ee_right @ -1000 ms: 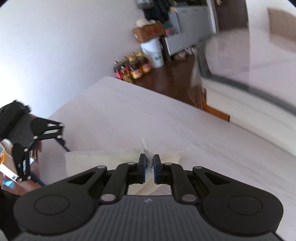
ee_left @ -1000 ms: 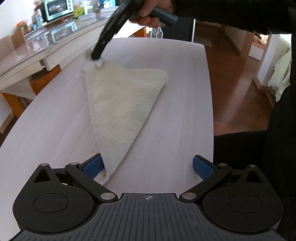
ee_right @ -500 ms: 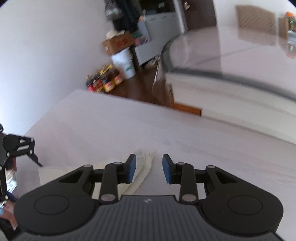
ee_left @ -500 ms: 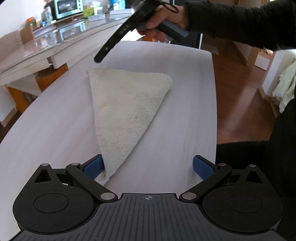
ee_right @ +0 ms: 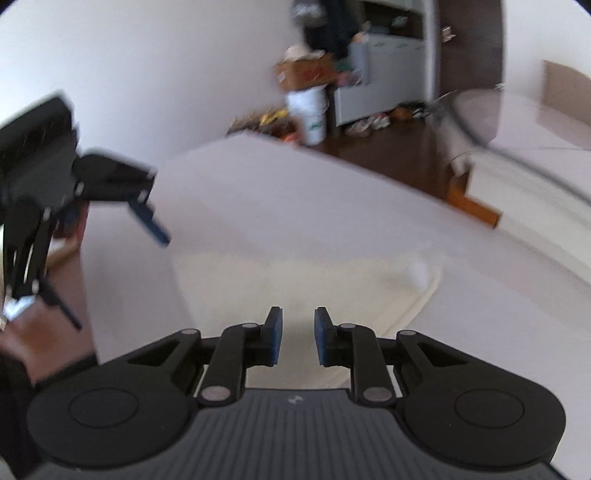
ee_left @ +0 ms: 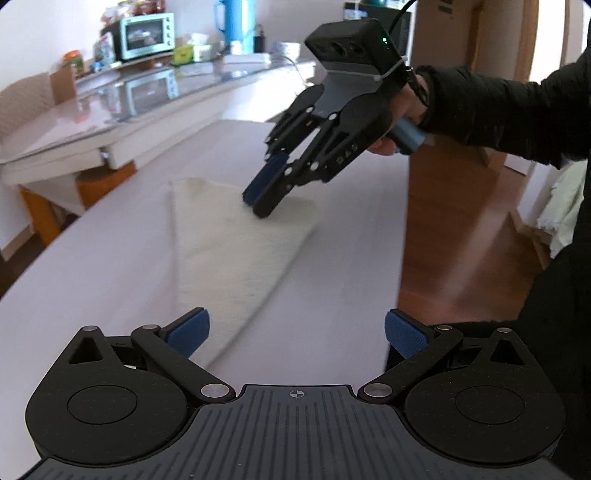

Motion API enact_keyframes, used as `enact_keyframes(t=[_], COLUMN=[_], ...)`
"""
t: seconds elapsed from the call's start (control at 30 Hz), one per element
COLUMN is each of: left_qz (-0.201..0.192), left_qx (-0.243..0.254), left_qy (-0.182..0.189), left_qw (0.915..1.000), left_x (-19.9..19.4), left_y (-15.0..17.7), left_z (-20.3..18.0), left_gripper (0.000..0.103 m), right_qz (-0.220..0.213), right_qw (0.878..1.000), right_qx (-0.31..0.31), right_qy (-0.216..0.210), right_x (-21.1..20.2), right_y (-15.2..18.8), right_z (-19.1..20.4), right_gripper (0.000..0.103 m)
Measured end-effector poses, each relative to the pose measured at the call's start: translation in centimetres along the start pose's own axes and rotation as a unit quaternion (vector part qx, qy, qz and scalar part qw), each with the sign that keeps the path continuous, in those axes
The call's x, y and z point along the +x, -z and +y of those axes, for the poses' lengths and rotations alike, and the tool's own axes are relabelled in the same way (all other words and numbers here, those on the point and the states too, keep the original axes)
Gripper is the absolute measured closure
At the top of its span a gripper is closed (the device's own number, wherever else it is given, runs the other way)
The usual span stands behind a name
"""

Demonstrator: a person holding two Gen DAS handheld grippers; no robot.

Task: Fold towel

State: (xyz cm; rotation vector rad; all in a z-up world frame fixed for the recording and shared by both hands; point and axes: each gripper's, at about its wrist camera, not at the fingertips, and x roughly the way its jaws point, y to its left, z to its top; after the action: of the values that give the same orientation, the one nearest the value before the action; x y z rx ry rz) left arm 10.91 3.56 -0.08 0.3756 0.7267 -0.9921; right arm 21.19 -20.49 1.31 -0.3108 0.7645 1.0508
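Observation:
A cream towel (ee_left: 236,251) lies folded into a triangle on the pale table (ee_left: 351,258); its narrow tip points toward my left gripper. My left gripper (ee_left: 295,332) is wide open and empty, lifted a little above the table near that tip. My right gripper (ee_right: 297,336) is slightly open and empty, hovering above the towel (ee_right: 295,280). It shows in the left wrist view (ee_left: 264,199) over the towel's far edge. The left gripper shows in the right wrist view (ee_right: 110,206).
A long counter (ee_left: 110,110) with a toaster oven (ee_left: 144,35) and a blue jug stands left of the table. Wooden floor (ee_left: 461,229) lies past the table's right edge. Boxes, a white bucket (ee_right: 308,114) and bottles sit by the far wall.
My right gripper let go of the towel's far corner, lifted and swung over the towel's middle. My left gripper rose and tilted; its jaws stayed wide open.

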Motion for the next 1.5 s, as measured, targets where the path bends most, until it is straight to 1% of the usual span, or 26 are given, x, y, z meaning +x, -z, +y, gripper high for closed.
enact_keyframes(t=[0.07, 0.13, 0.3, 0.43, 0.57, 0.67, 0.7, 0.77, 0.87, 0.9, 0.93, 0.97, 1.0, 1.03, 1.13, 1.3, 1.5], left_qz=[0.006, 0.017, 0.035, 0.018, 0.002, 0.001, 0.001, 0.002, 0.004, 0.004, 0.004, 0.004, 0.004, 0.004, 0.007, 0.007, 0.016], left_qx=[0.002, 0.001, -0.014, -0.027, -0.031, -0.031, -0.032, -0.035, -0.042, -0.044, -0.049, -0.054, -0.059, -0.064, -0.081, -0.102, -0.098], left_qy=[0.002, -0.004, -0.019, -0.021, -0.030, -0.040, -0.043, -0.052, -0.068, -0.072, -0.080, -0.087, -0.095, -0.102, -0.115, -0.117, -0.119], left_qw=[1.0000, 0.9998, 0.9991, 0.9993, 0.9991, 0.9987, 0.9986, 0.9980, 0.9968, 0.9964, 0.9956, 0.9947, 0.9937, 0.9928, 0.9900, 0.9878, 0.9880], left_x=[0.8, 1.7, 2.4, 1.7, 1.2, 1.1, 1.1, 1.0, 0.7, 0.6, 0.5, 0.4, 0.3, 0.2, 0.0, -0.2, -0.5], left_y=[0.1, 0.4, 1.4, 1.4, 1.0, 1.0, 1.0, 1.2, 1.5, 1.5, 1.6, 1.7, 1.8, 1.9, 2.2, 2.7, 3.3], left_z=[-0.4, -0.6, -0.2, 0.0, 0.0, -0.1, -0.1, 0.0, 0.0, 0.0, 0.0, 0.1, 0.1, 0.2, 0.4, 0.5, 0.2], left_gripper=[0.000, 0.000, 0.000, 0.000, 0.000, 0.000, 0.000, 0.000, 0.000, 0.000, 0.000, 0.000, 0.000, 0.000, 0.000, 0.000, 0.000], right_qz=[0.005, 0.006, 0.001, -0.009, -0.021, -0.022, -0.024, -0.028, -0.044, -0.046, -0.048, -0.054, -0.058, -0.059, -0.067, -0.075, -0.072], right_qw=[1.000, 1.000, 0.999, 0.999, 0.997, 0.993, 0.990, 0.987, 0.975, 0.972, 0.969, 0.962, 0.958, 0.956, 0.952, 0.949, 0.949], right_qx=[-0.008, -0.008, -0.009, 0.012, 0.042, 0.070, 0.086, 0.105, 0.166, 0.176, 0.185, 0.212, 0.222, 0.225, 0.229, 0.239, 0.243], right_qy=[0.009, 0.019, 0.037, 0.045, 0.068, 0.095, 0.108, 0.118, 0.144, 0.151, 0.156, 0.166, 0.170, 0.177, 0.194, 0.193, 0.187], right_x=[0.1, 0.1, -0.3, -0.6, -0.7, -0.8, -0.9, -0.7, -0.4, -0.4, -0.3, -0.1, 0.0, 0.3, 1.1, 1.3, 1.1], right_y=[0.5, 0.8, 1.3, 1.9, 2.4, 2.6, 2.7, 2.8, 3.0, 3.0, 3.1, 2.9, 2.9, 2.8, 2.4, 2.5, 2.3], right_z=[0.4, 0.8, 1.6, 1.8, 2.4, 3.8, 4.8, 5.5, 7.5, 7.8, 8.1, 8.9, 9.1, 9.5, 10.6, 10.7, 10.6], right_gripper=[0.082, 0.082, 0.081, 0.081, 0.080, 0.080, 0.080, 0.080, 0.079, 0.079, 0.076, 0.073, 0.067, 0.065, 0.064, 0.064, 0.064])
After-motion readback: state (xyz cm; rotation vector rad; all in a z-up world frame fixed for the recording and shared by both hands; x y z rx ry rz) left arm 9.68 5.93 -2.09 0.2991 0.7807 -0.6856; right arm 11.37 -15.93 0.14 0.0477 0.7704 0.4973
